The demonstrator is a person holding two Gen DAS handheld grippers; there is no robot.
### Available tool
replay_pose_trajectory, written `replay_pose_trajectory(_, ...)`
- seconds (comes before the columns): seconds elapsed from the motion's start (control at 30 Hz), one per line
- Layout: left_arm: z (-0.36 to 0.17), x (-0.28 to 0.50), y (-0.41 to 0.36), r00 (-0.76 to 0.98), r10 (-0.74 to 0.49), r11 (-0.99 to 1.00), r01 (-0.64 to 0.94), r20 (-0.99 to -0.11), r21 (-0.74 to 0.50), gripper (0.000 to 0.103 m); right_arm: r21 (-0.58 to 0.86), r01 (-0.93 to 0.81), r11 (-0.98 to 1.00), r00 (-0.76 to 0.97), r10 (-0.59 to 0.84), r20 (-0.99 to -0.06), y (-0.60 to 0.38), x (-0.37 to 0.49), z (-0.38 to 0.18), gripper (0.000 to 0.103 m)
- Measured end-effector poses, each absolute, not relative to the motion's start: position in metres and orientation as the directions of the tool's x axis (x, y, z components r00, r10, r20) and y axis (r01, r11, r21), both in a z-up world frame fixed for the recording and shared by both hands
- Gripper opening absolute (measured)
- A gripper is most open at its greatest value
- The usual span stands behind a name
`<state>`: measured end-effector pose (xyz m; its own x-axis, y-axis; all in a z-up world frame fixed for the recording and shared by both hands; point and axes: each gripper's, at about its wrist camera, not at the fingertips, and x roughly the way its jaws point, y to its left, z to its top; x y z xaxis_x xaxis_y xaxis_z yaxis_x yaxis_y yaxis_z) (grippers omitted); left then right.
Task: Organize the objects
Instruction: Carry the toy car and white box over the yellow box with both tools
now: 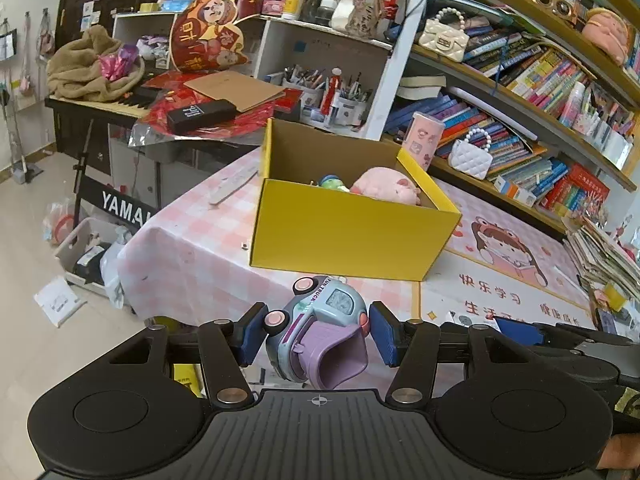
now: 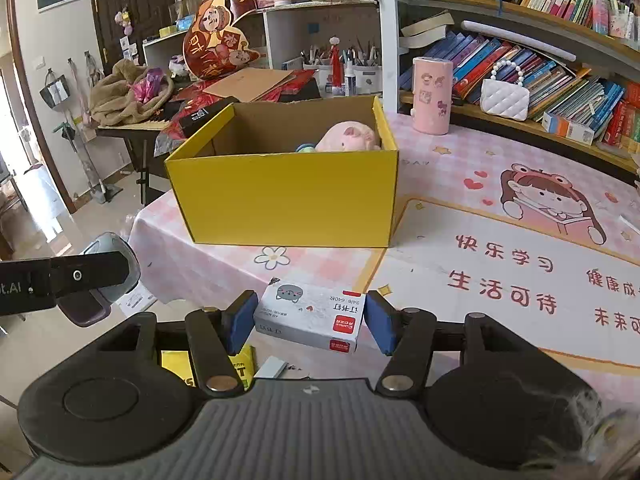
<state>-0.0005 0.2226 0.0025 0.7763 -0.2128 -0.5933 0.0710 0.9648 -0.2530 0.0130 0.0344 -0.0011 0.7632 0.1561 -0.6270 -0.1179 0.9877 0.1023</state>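
Left wrist view: the left gripper (image 1: 318, 338) clamps a glossy plastic toy truck (image 1: 316, 334), pale blue with a purple scoop and round pink wheels, over the checked tablecloth (image 1: 192, 256) near the tabletop's front edge. Right wrist view: the right gripper (image 2: 308, 322) pinches one small rectangular cardboard staple box (image 2: 310, 316) at that same edge. One open yellow corrugated cardboard box (image 2: 288, 196) stands toward the left edge, holding one fuzzy pink plush pig (image 2: 348, 138) and one green figure (image 1: 332, 183).
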Motion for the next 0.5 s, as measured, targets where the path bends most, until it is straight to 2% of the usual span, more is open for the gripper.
replay_pose_trajectory(0.3,0.009,0.027,0.221,0.795,-0.197,0.971,0.08,-0.573,-0.223,0.054,0.082,-0.149,0.985,0.768,0.168,-0.617,0.037,0.041,0.0,0.056)
replay_pose_trajectory(0.5,0.031,0.064,0.217,0.837,-0.172,0.978,0.084,-0.519,-0.189,0.054,0.075,-0.197,0.978,0.804,0.205,-0.558,0.038,0.079,0.016,0.057)
